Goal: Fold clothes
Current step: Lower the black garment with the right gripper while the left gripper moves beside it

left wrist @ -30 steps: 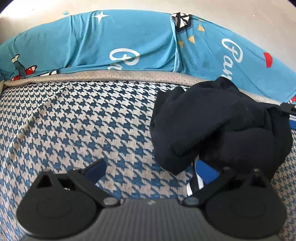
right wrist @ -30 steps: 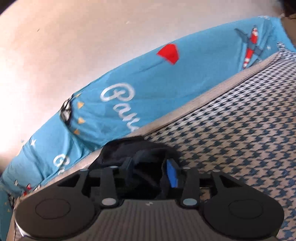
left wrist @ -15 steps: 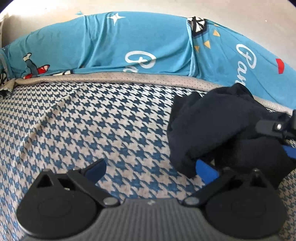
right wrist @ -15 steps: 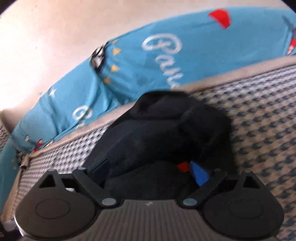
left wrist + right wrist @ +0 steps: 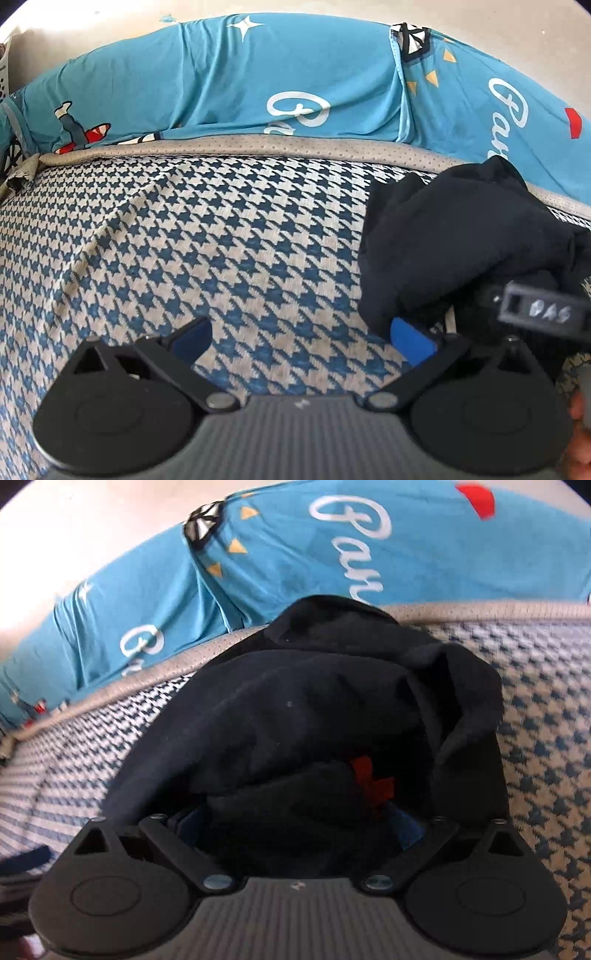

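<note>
Garment (image 5: 314, 716): one dark navy piece, bunched in a loose heap on the houndstooth mattress cover (image 5: 221, 240), close to the far edge where the grey piping (image 5: 258, 146) runs below the blue printed bedding (image 5: 221, 81). A small red mark shows in a fold near the middle of the heap in the right wrist view. No flat panel, hem or sleeve can be made out yet; the cloth is still crumpled.

Right gripper (image 5: 295, 823): jaws opening, spread wide, with folds of the garment lying between the fingers. Pads do not appear to press on the cloth, though dark fabric hides most of both fingertips.

Left gripper (image 5: 299, 336): jaws spread, nothing between them but bare mattress cover. Its right-hand blue pad (image 5: 412, 341) sits just at the near edge of the heap, touching or almost touching; which of the two cannot be told.

Step in hand, as judged: finding a fresh hold so the heap can be opened out flat before any fold is made.

Notes on doing it well:
- Take an outer edge or corner of the garment, not the middle of the bundle; a pinch in the middle would lift several layers at once.
- Both grippers should take hold well apart on the same edge, then draw away from each other.
- Spread toward the open mattress cover on the left, away from the far edge and bedding.
- Close only once a single layer is between the pads.
</note>
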Action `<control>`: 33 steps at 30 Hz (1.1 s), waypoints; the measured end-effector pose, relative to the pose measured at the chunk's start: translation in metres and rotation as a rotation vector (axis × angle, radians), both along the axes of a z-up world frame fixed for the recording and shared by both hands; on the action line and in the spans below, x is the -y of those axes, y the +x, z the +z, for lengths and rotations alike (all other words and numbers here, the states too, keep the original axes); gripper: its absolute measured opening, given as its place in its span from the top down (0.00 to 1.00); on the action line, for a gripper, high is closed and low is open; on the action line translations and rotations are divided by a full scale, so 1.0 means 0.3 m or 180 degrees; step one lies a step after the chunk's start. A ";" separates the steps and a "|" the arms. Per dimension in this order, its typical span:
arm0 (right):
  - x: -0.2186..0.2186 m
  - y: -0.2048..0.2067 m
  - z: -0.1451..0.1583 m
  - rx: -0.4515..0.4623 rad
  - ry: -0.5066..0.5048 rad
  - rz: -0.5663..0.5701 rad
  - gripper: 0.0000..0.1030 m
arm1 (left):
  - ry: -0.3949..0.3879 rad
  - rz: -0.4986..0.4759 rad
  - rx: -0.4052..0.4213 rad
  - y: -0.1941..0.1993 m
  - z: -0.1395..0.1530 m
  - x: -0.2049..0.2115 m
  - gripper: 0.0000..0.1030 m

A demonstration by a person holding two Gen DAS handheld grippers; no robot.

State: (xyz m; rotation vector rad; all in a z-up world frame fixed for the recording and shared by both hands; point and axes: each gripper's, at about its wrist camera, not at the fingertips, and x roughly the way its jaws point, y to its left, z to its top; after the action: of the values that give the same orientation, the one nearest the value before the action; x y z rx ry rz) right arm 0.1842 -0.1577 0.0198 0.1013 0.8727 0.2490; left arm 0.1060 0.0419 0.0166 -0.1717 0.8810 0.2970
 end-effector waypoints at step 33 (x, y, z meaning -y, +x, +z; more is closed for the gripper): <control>-0.180 -0.508 0.089 0.0195 0.0207 0.1641 0.66 | -0.0138 0.0029 0.0348 -0.126 0.145 -0.049 0.00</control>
State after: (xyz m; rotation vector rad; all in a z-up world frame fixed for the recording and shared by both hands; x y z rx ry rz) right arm 0.0318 -0.1039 0.0466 -0.0738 0.8191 0.7588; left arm 0.0681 0.0567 0.0601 -0.2301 0.7790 0.2745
